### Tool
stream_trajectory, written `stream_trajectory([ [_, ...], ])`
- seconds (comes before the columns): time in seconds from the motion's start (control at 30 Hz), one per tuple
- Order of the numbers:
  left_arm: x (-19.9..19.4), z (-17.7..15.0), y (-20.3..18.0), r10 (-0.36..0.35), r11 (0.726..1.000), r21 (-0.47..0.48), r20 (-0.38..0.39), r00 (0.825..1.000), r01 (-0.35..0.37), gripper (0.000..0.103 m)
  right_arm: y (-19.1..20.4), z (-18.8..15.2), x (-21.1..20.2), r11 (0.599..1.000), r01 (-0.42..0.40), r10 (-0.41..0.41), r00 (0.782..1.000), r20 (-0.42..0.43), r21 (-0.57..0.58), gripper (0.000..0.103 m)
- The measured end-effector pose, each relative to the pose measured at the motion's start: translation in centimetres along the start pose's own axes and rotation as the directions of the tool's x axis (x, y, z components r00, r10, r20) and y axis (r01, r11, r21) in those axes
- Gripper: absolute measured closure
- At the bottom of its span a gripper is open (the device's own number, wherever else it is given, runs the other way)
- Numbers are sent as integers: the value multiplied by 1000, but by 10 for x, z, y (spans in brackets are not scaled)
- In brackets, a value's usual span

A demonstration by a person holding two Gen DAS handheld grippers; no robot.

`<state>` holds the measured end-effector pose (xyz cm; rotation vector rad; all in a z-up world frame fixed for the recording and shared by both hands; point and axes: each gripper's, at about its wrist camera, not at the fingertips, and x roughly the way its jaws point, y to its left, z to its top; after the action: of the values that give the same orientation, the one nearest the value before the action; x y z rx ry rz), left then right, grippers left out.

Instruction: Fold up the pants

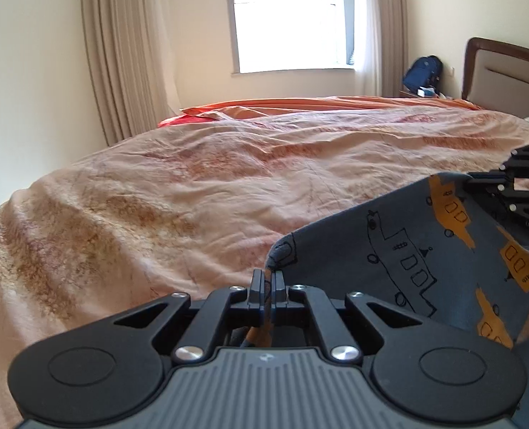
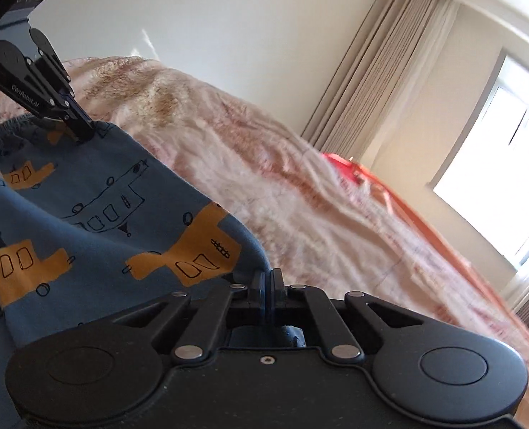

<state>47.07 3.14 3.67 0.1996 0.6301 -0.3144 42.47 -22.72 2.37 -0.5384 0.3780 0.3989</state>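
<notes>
The pants (image 1: 425, 250) are blue with orange and outlined vehicle prints. They hang stretched between my two grippers above the bed. My left gripper (image 1: 267, 280) is shut on one corner of the fabric, which is pinched between its pads. In the same view my right gripper (image 1: 470, 178) grips the far upper edge at the right. In the right wrist view my right gripper (image 2: 267, 280) is shut on the pants (image 2: 85, 214), and the left gripper (image 2: 85, 134) pinches the hemmed edge at the upper left.
A wide bed with a rumpled peach cover (image 1: 193, 186) lies below. Red and orange bedding (image 1: 200, 114) is at its far edge. Behind stand curtains (image 1: 121, 53), a bright window (image 1: 289, 18), a blue backpack (image 1: 423, 71) and a headboard (image 1: 507, 68).
</notes>
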Motion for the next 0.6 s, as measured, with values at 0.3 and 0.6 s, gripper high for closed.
stream_trajectory([
  [0.3,-4,-10,0,42,999,-1,43,998,-42,101,26,-6,30,996,91,-91,996,-2,-11,102],
  [0.6,-108,-24,-48,80,985,133,207,975,-109,101,27,5,-70,995,97,-97,990,106,6,102],
])
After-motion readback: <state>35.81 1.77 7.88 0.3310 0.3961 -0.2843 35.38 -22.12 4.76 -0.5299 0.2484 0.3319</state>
